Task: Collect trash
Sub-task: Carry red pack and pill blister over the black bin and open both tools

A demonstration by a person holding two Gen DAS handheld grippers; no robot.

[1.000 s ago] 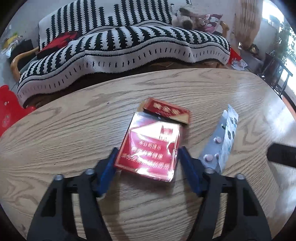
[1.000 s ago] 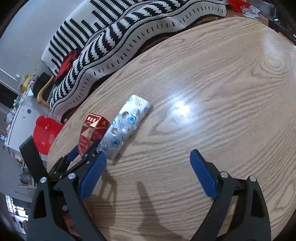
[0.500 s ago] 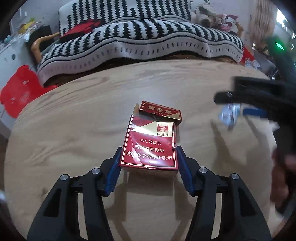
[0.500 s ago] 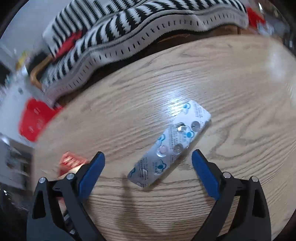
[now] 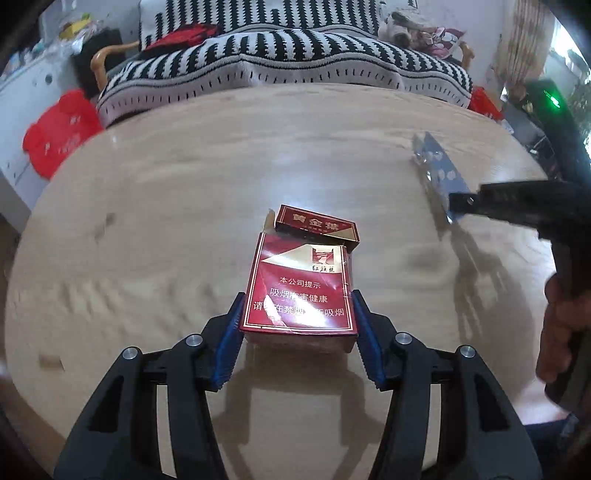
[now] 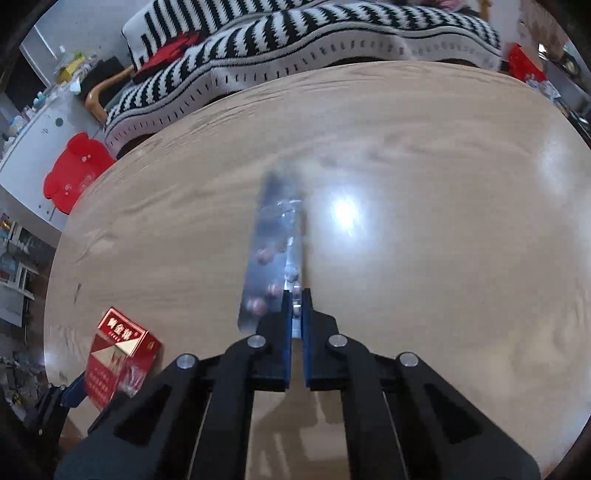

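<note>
A red cigarette pack (image 5: 299, 291) with its lid flipped open sits between the blue pads of my left gripper (image 5: 299, 325), which is shut on it above the round wooden table (image 5: 166, 221). My right gripper (image 6: 294, 299) is shut on the near end of a silver pill blister strip (image 6: 273, 251), held edge-up above the table. The strip (image 5: 437, 173) and the right gripper (image 5: 461, 203) also show at the right of the left wrist view. The pack (image 6: 118, 365) shows at the lower left of the right wrist view.
A sofa with a black-and-white striped blanket (image 5: 280, 62) runs behind the table. A red stool (image 6: 74, 170) stands at the left beside a white cabinet. A plush toy (image 5: 402, 26) lies on the sofa. A hand (image 5: 561, 325) holds the right gripper's handle.
My right gripper has closed on the blister strip and lifted it off the table, turned on edge. My left gripper has tightened on the cigarette pack and raised it.
</note>
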